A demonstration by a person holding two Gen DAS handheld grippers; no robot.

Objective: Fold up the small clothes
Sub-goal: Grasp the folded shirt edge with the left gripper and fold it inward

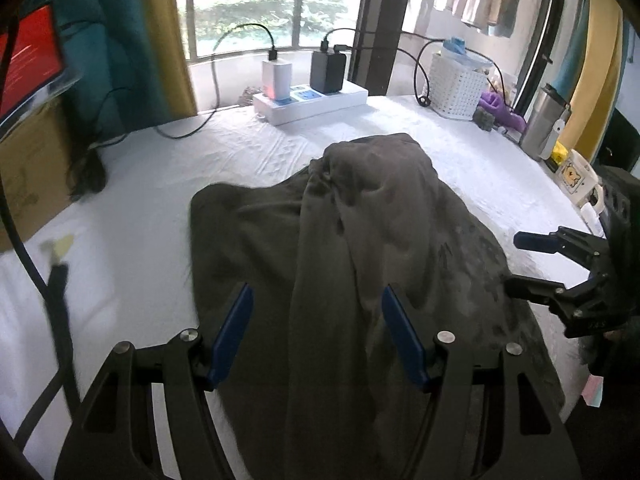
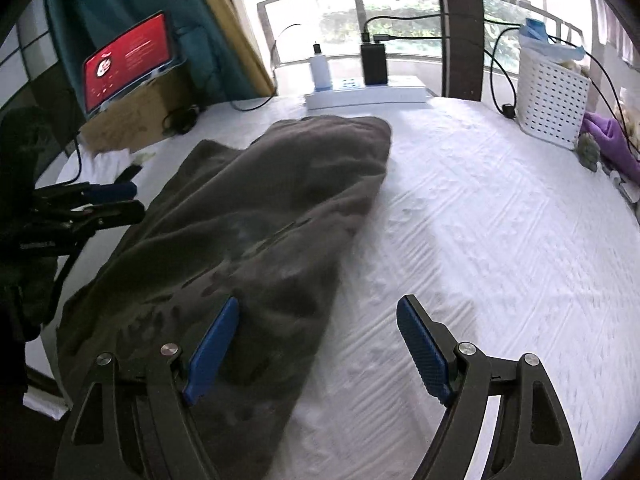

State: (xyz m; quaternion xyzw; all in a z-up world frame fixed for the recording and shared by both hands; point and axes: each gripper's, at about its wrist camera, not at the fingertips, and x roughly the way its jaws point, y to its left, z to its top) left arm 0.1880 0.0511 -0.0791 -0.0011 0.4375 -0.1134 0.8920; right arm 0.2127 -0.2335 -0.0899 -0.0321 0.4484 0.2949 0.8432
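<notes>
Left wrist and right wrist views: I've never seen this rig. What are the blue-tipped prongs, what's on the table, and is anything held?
Each picture comes from a camera on a hand-held claw, looking forward along its two blue fingers. The left claw hangs open over a rumpled dark grey garment on a white tablecloth. The right claw is open too, at the garment's right edge. Each claw also shows at the side of the other's view. Neither holds anything. Behind stand a power strip and a white basket.

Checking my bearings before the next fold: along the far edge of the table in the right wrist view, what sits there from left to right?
Red screen → white charger → black charger → white basket → purple cloth.
</notes>
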